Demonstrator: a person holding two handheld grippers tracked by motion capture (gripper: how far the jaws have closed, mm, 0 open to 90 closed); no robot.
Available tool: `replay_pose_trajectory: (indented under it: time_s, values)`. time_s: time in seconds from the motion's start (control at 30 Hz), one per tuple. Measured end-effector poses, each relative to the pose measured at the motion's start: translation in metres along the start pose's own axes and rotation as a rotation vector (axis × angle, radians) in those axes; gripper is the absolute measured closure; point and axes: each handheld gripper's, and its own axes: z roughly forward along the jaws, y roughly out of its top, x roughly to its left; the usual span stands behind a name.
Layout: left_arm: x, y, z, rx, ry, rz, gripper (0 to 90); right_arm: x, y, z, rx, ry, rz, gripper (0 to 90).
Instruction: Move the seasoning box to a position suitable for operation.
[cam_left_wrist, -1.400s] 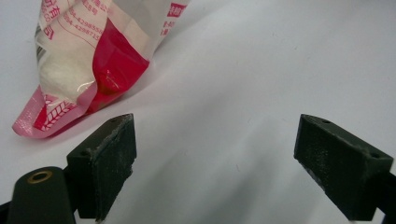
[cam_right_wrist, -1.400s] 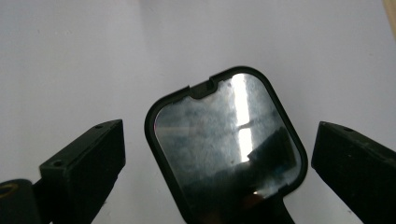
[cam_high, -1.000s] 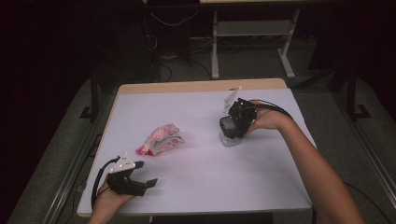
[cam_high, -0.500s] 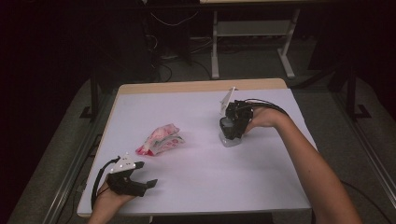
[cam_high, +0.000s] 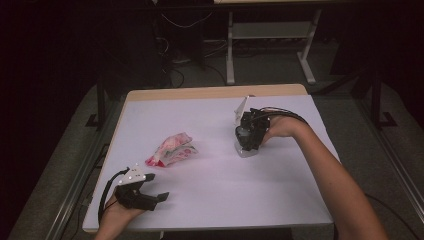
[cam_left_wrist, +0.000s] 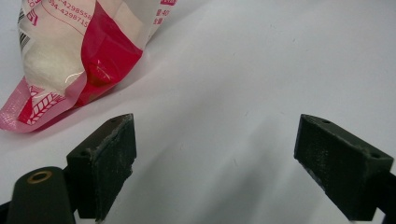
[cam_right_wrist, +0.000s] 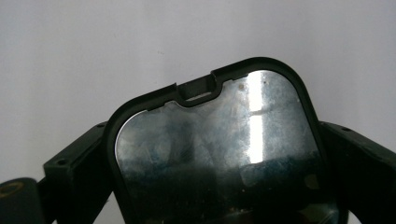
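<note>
Right now the right claw (cam_high: 246, 145) is clamped on a shiny metal box with a black rim (cam_right_wrist: 219, 154), set down on the white bench (cam_high: 240, 200). The left claw (cam_left_wrist: 217, 158) gapes wide, holding nothing, near the bench's front left corner. A red-and-white packet (cam_high: 171, 149) lies between them, just beyond the left claw.

Right gripper (cam_high: 246, 148) on a metal container (cam_high: 248, 150), red-white bag (cam_high: 171, 149) left of it.

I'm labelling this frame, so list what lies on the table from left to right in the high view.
left gripper, open near the front edge → red and white plastic bag → right gripper, closed on a shiny metal container.
</note>
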Motion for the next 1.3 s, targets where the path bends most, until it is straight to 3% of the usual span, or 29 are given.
replay_pose_trajectory:
  time_s: [0.27, 0.57, 0.9, 1.03, 1.3]
  values:
    - [0.001, -0.001, 0.001, 0.002, -0.004, -0.007, 12.6, -0.001, -0.003, -0.007, 0.0, 0.031, 0.066, 11.1]
    - [0.002, -0.001, 0.001, 0.003, -0.019, -0.023, 12.7, 0.002, -0.008, -0.011, 0.049, 0.02, 0.068, 14.6]
    - [0.003, -0.002, 0.0, 0.0, -0.017, -0.023, 12.8, 0.0, -0.01, -0.013, 0.036, 0.037, 0.142, 15.4]
    - [0.003, -0.003, 0.0, 0.002, -0.015, -0.02, 12.8, -0.001, -0.011, -0.016, 0.015, 0.064, 0.178, 15.4]
    - [0.001, -0.002, 0.0, 0.002, -0.02, -0.019, 12.7, 0.017, -0.005, -0.028, 0.017, 0.06, 0.154, 15.4]
